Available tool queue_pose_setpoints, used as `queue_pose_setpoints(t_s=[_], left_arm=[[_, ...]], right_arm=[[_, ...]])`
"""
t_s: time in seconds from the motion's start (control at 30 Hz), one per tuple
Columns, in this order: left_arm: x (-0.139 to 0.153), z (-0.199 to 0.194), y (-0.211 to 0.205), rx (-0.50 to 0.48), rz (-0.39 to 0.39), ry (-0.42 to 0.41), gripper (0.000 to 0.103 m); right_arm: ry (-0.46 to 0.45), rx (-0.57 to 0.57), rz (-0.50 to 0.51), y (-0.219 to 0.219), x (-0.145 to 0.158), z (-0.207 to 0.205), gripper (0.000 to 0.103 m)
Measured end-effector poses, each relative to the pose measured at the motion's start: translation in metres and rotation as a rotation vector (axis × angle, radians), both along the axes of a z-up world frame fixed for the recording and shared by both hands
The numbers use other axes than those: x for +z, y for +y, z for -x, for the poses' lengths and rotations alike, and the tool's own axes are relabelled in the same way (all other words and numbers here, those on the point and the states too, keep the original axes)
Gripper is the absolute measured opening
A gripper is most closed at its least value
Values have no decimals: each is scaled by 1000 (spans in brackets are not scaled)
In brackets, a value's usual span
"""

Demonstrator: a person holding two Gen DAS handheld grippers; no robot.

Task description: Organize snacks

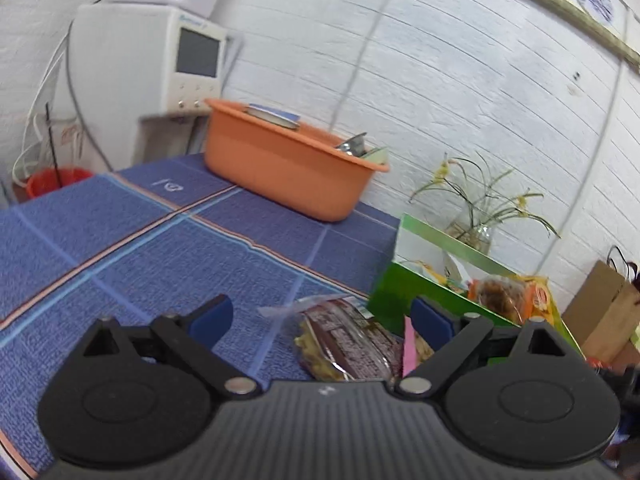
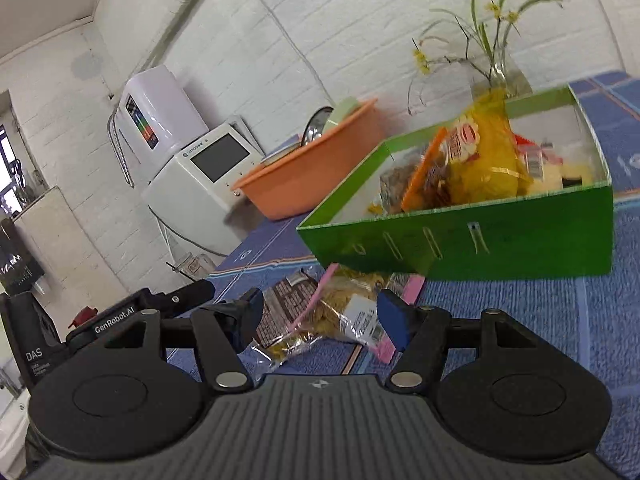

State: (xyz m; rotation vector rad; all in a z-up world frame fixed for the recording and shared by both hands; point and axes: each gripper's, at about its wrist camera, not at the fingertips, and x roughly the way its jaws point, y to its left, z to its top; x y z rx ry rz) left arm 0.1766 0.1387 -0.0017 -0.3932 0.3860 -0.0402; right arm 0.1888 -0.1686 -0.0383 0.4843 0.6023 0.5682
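Listing the table's (image 1: 120,240) contents from left to right, blue patterned cloth beneath all.

- Orange basin (image 1: 280,168) — at the far edge by the white brick wall, holding dishes and a metal lid; a white appliance with a grey screen (image 1: 196,56) stands behind it.
- Left tool (image 1: 320,320) — blue pads spread wide, nothing pressed between them; a clear snack packet with a dark printed label (image 1: 344,340) lies on the cloth ahead of the gap, touched by neither pad.
- Right tool (image 2: 324,316) — pads likewise apart, gripping nothing; a clear packet with pink edging (image 2: 340,312) lies on the cloth ahead of them, just beside the dark-labelled one.
- Green box (image 2: 480,240) — open-topped, just behind the loose packets, holding yellow and orange snack bags (image 2: 480,152) standing above its rim.
- Glass vase of thin yellow-flowered stems (image 1: 476,232) — behind the box, against the wall.
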Motion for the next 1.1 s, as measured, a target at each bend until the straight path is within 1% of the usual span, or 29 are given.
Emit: queue_pose_setpoints(t_s=[0.1, 0.17, 0.23, 0.3, 0.37, 0.43, 0.5, 0.57, 0.63, 0.7, 0.77, 0.83, 0.87, 0.93, 1.03, 1.1], left_arm=[[-3, -2, -1, 15, 5, 30, 92], [-3, -2, -5, -21, -4, 18, 92], [-1, 2, -15, -77, -26, -15, 92], [1, 8, -30, -155, -89, -70, 92], [1, 11, -52, -240, -165, -103, 92], [-4, 7, -73, -322, -229, -87, 92], [-10, 1, -91, -372, -287, -52, 92], [-15, -5, -103, -389, -337, -37, 92], [-16, -11, -107, -397, -359, -24, 92], [-19, -20, -107, -425, -343, -10, 92], [-22, -33, -106, -446, -305, 23, 92], [-24, -43, -102, -472, -267, 38, 92], [-25, -47, -102, -487, -263, 44, 92], [-26, -52, -104, -523, -281, 60, 92], [-30, -59, -100, -568, -224, 91, 92], [-30, -61, -99, -560, -206, 89, 92]], right_arm=[[43, -17, -25, -4, -10, -3, 103], [60, -29, -43, -7, -15, -2, 103], [73, -51, -66, -10, -18, -2, 103], [85, -70, -77, -13, -20, -2, 103], [112, -92, -73, -15, -22, -4, 103], [157, -106, -79, -19, -27, -8, 103], [212, -123, -99, -23, -32, -11, 103], [222, -129, -133, -29, -36, -11, 103], [218, -134, -117, -30, -35, -11, 103], [203, -139, -108, -33, -35, -11, 103], [204, -126, -106, -34, -35, -14, 103], [214, -113, -104, -32, -34, -20, 103], [220, -104, -100, -29, -33, -24, 103], [226, -68, -84, -22, -32, -34, 103], [208, -16, -5, -3, -27, -48, 103], [178, 5, 76, 11, -23, -53, 103]])
